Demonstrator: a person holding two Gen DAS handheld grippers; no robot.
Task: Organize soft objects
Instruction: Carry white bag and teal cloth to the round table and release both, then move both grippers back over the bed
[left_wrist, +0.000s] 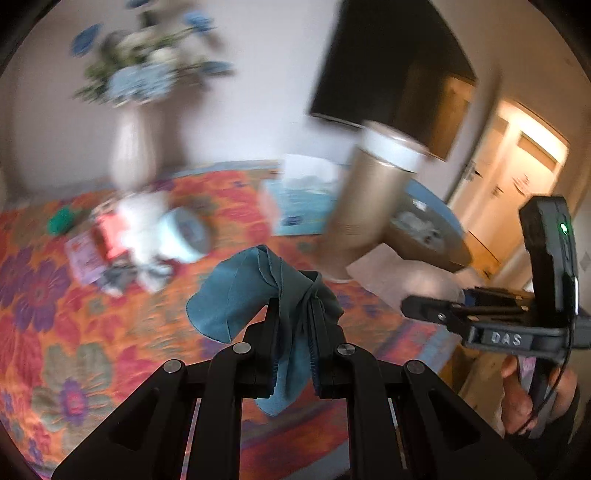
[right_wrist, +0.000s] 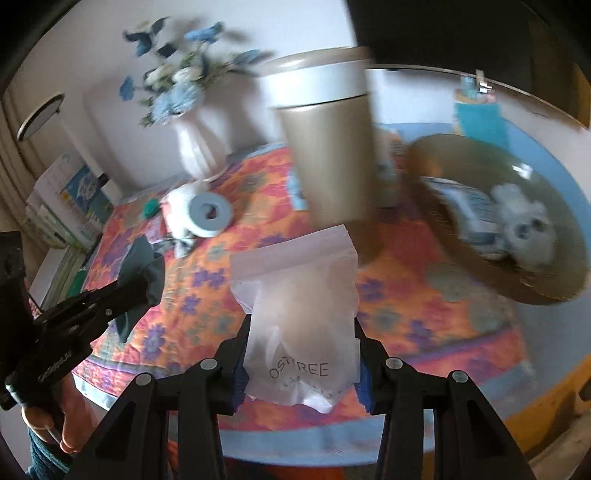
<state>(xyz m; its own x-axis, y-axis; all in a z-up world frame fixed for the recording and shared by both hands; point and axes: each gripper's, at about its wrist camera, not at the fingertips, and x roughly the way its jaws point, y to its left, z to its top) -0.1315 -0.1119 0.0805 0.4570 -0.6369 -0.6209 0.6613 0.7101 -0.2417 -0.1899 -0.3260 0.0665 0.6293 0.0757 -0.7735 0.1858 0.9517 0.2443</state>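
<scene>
In the left wrist view my left gripper is shut on a teal cloth. The cloth bunches between the fingers, flops over to the left and hangs above the floral tablecloth. My right gripper is shut on a translucent white zip pouch with printed lettering, pads pressing its two sides. From the left camera, the right gripper reaches in from the right, with the pouch at its tip. From the right camera, the left gripper with the cloth is at the left.
A tall gold bin with a white rim stands mid-table. A round bowl on the right holds a white plush toy. A white vase of blue flowers, a tape roll and small clutter sit at the back left.
</scene>
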